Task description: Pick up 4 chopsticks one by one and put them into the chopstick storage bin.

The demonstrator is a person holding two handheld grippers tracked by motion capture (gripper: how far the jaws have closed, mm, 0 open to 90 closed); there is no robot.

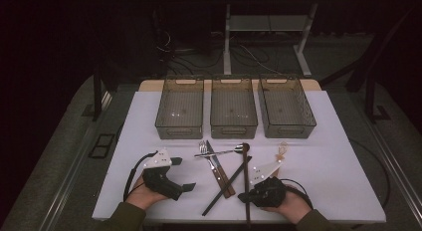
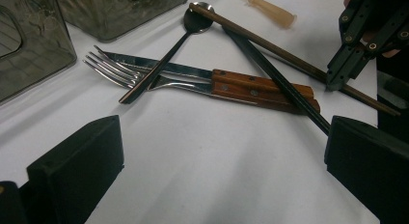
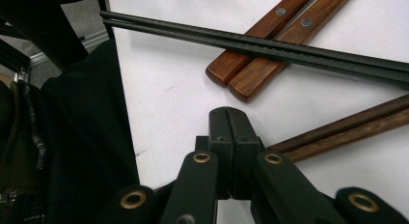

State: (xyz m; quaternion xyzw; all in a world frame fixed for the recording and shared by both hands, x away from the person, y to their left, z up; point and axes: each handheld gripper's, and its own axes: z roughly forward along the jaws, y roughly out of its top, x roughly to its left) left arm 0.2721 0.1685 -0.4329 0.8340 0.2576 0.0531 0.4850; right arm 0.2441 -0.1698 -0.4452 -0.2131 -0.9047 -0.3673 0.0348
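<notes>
Cutlery lies crossed at the middle of the white table [image 1: 323, 161]: a fork [image 1: 203, 147] and a knife [image 1: 219, 169] with wooden handles [image 2: 260, 89], a spoon [image 1: 226, 152] across them, black chopsticks [image 1: 226, 186] and brown chopsticks [image 1: 245, 176]. My left gripper [image 1: 185, 173] rests left of the pile, jaws wide open and empty, facing the cutlery [image 2: 222, 161]. My right gripper [image 1: 242, 196] sits at the near ends of the chopsticks. Its jaws are shut together [image 3: 235, 118] with nothing between them, and the tip rests against the brown chopsticks [image 3: 347, 125].
Three grey see-through bins [image 1: 179, 134] [image 1: 234, 131] [image 1: 290, 131] stand in a row at the back of the table. A small beige stick-like piece [image 1: 282, 150] lies right of the spoon. The table's near edge runs just behind both hands.
</notes>
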